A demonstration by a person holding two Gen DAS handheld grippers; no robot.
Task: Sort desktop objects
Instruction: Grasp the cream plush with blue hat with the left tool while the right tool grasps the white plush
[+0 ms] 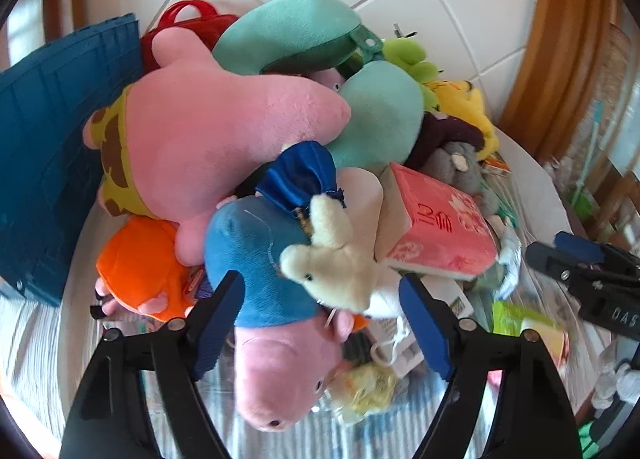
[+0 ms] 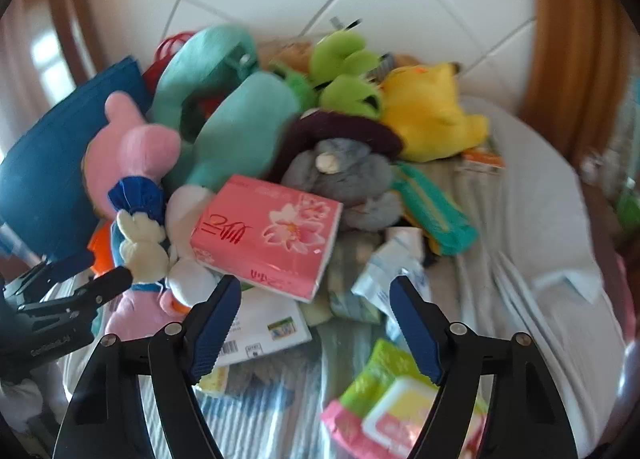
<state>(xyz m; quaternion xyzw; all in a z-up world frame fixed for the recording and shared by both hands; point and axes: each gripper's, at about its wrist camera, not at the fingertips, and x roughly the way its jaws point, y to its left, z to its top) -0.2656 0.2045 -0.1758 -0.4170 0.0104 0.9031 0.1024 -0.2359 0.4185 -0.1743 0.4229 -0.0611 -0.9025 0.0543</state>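
Toy heap: we see plush toys piled just ahead of both grippers, a pink tissue pack (image 2: 266, 235) resting on top.
Left gripper (image 1: 322, 323): jaws apart, straddling a blue-shirted pink plush (image 1: 272, 339), pads not pressing.
Right gripper (image 2: 316, 323): jaws apart, nothing held.

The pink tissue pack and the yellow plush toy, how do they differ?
The pink tissue pack is a flat-sided block with printed flowers and red script; the yellow plush toy is soft, rounded and plain. The tissue pack lies tilted near the front of the heap, close to the grippers; the yellow plush toy sits at the back right, beside green plush. Both rest in the same pile, and neither is gripped.
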